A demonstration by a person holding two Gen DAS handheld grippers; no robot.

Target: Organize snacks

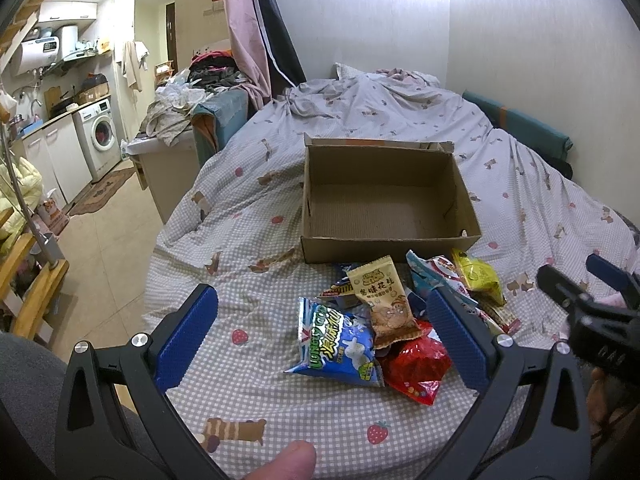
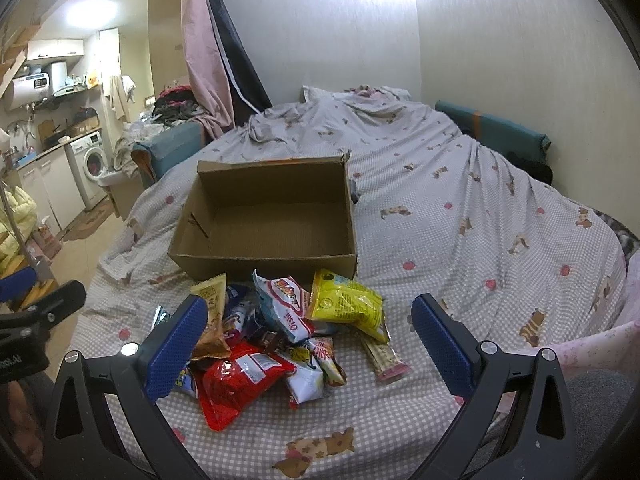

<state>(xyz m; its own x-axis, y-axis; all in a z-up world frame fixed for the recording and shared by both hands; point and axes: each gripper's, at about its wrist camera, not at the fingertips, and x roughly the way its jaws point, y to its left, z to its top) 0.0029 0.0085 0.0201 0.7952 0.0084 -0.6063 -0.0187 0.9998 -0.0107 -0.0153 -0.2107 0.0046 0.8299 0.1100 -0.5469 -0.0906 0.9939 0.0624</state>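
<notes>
An open, empty cardboard box (image 1: pixel 384 200) sits on the bed; it also shows in the right wrist view (image 2: pixel 272 216). In front of it lies a pile of snack packets: a blue-white bag (image 1: pixel 340 348), a beige peanut packet (image 1: pixel 386 300), a red bag (image 1: pixel 420 364) (image 2: pixel 240 380), a yellow bag (image 1: pixel 478 280) (image 2: pixel 348 304) and a white-red bag (image 2: pixel 286 304). My left gripper (image 1: pixel 322 312) is open above the pile's left part. My right gripper (image 2: pixel 310 320) is open over the pile's near side, holding nothing. The right gripper's fingers (image 1: pixel 560 284) show at the left view's right edge.
The bed has a checked duvet (image 2: pixel 460 208) with rumpled folds at the back. A teal cushion (image 2: pixel 492 128) lies against the right wall. Left of the bed are a clothes-covered chair (image 1: pixel 208 116), tiled floor (image 1: pixel 108 240), a washing machine (image 1: pixel 100 136) and a wooden frame (image 1: pixel 36 288).
</notes>
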